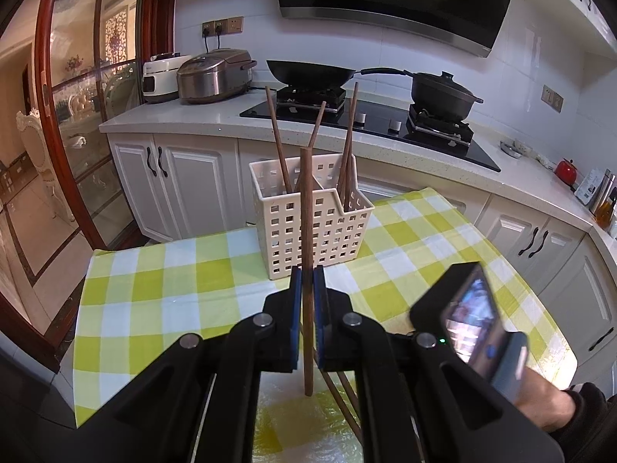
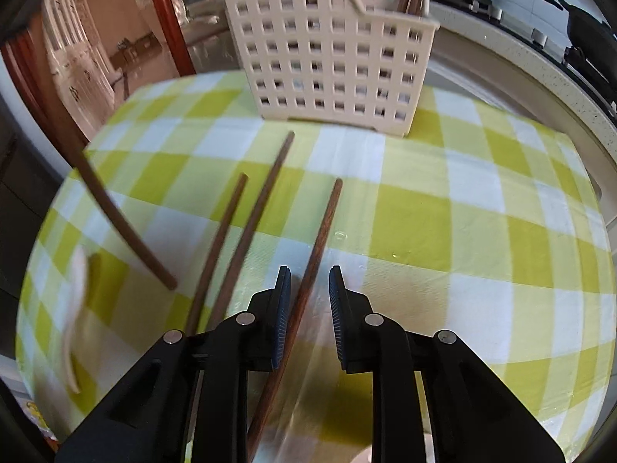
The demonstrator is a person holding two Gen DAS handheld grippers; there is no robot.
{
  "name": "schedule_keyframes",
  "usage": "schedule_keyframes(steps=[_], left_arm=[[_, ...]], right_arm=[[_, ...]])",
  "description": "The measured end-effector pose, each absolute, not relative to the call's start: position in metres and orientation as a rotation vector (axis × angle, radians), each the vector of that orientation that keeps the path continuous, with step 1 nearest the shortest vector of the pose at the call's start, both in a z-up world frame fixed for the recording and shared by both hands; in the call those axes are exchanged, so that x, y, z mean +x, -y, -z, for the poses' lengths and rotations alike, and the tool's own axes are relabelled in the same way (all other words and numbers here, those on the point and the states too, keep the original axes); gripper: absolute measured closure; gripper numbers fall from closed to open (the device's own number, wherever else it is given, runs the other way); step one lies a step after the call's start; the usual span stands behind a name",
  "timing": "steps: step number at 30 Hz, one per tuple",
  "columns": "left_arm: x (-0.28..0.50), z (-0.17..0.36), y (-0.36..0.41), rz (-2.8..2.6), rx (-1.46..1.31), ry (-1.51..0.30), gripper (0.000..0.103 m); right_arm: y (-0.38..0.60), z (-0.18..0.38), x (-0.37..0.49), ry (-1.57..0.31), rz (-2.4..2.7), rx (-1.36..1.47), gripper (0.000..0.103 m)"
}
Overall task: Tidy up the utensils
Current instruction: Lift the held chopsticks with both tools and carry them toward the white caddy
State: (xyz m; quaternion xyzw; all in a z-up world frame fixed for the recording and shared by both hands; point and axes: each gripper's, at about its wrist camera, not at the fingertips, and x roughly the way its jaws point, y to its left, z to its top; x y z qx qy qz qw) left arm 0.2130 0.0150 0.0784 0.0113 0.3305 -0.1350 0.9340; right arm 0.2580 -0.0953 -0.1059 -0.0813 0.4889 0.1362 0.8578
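- A kitchen; the tabletop (image 1: pixel 154 281) wears a green-and-white checked cloth, with a white slotted basket (image 1: pixel 308 227) at its far side.
- Several chopsticks (image 1: pixel 277 135) stand inside the basket.
- In front of the basket, the left hand-held gripper (image 1: pixel 307 281) clamps one upright chopstick (image 1: pixel 306 208).
- Nearer than the basket, the right hand-held gripper (image 2: pixel 308 285) is parted around a lying chopstick (image 2: pixel 322 235), beside two loose chopsticks (image 2: pixel 246 231).

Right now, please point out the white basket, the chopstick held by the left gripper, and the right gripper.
white basket (image 1: pixel 308 231), left wrist view, front wall.
held chopstick (image 1: pixel 306 200), left wrist view, upper shaft.
right gripper (image 2: pixel 308 289), right wrist view, between fingertips.
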Motion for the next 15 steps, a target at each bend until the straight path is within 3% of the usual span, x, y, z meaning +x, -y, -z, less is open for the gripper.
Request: schedule_keyframes(steps=[8,15], left_arm=[[0.214,-0.078,-0.018,0.295,0.017,-0.672,0.097],[0.210,-0.092,-0.018,0.290,0.022,-0.644,0.097]], right_arm=[[0.092,0.103,0.260,-0.995,-0.271,-0.207,0.095],[0.117,0.042,0.247,-0.855,-0.283,-0.130,0.096]])
